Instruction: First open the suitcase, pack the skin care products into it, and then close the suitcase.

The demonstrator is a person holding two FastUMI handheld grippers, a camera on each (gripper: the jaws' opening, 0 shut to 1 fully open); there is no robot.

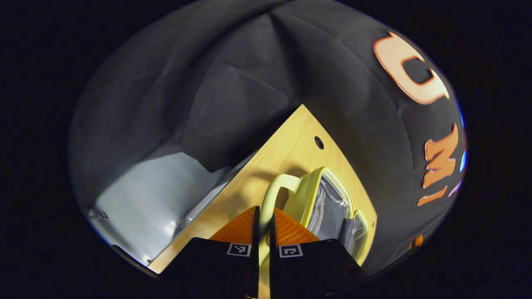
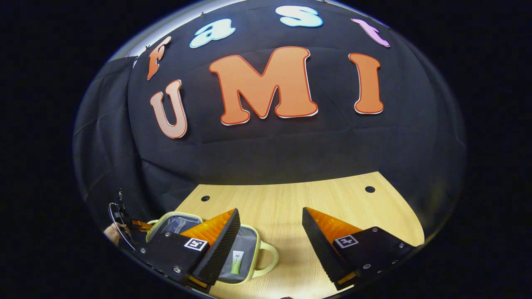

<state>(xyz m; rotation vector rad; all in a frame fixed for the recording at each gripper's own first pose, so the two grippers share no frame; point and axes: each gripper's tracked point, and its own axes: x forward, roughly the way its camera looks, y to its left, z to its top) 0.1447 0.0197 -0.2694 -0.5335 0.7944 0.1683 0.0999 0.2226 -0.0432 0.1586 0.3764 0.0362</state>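
Note:
A small pale yellow-green suitcase [image 1: 309, 195] lies open on the wooden table [image 1: 286, 145], its grey lined lid [image 1: 330, 207] raised. My left gripper [image 1: 262, 212] is shut on the lid's looped handle [image 1: 270, 193], which runs down between both fingers. In the right gripper view the open suitcase [image 2: 254, 236] sits at the lower left, partly behind one finger, and a skin care tube [image 2: 237, 261] lies on its grey lining. Its other handle [image 2: 271, 257] points toward me. My right gripper [image 2: 271, 211] stands wide open above the table [image 2: 291, 195], holding nothing. My left gripper [image 2: 124, 226] shows beyond the lid.
The table has small round holes [image 2: 369, 189] [image 2: 205, 198] [image 1: 318, 142] near its far edge. The booth's black cloth wall closes in right behind it. Past the table's left edge the pale floor [image 1: 153, 195] lies below.

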